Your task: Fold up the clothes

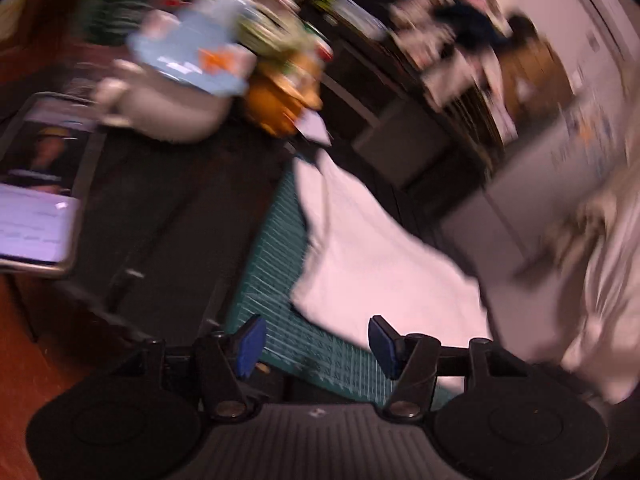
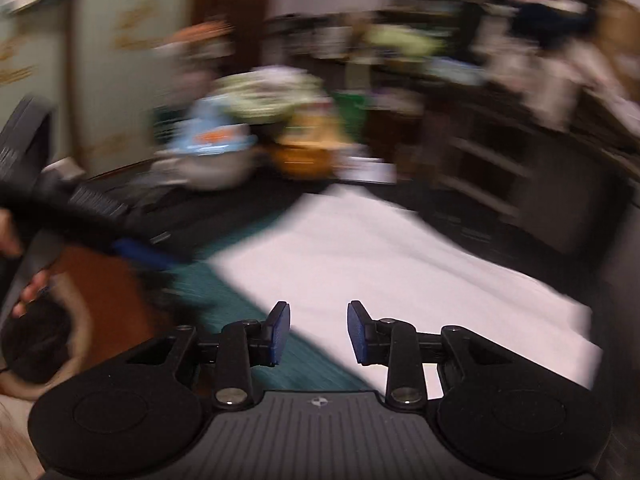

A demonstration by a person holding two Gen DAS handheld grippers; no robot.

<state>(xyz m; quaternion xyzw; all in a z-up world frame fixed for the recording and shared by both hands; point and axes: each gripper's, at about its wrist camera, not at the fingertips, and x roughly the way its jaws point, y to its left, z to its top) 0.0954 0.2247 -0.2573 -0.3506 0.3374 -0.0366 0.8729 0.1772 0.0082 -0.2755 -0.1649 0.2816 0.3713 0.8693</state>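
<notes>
A white garment (image 2: 384, 264), soft and thin-looking, lies spread nearly flat across the middle of the right wrist view, on a teal cutting mat (image 2: 240, 300) printed with a pale grid. In the left wrist view the same cloth runs from the centre down toward the lower right, one edge lifted in a loose fold. It looks light and limp, likely to sag and drape the moment it is raised, so a pinch at a corner or along a hem would probably give the most control. Nothing about it seems fragile or slippery.

The left hand-held gripper (image 1: 316, 340) hovers low in its frame, blue pads set fairly wide apart with nothing between them, only mat and cloth beyond. The right hand-held gripper (image 2: 318, 332) has its pads standing closer together, a narrow gap, also empty, hanging over the near edge of the garment without touching it. At the left edge of the right view, part of the left tool and the person's fingers (image 2: 30, 292) appear, blurred.

The mat sits on a dark table (image 1: 168, 220). A lit tablet (image 1: 36, 200) rests at the left of the left view. Beyond, both views smear into motion blur: a pale blue item (image 1: 192, 56), something orange (image 1: 284, 100), dark shelving (image 2: 500, 152) crowded with things too blurred to name.
</notes>
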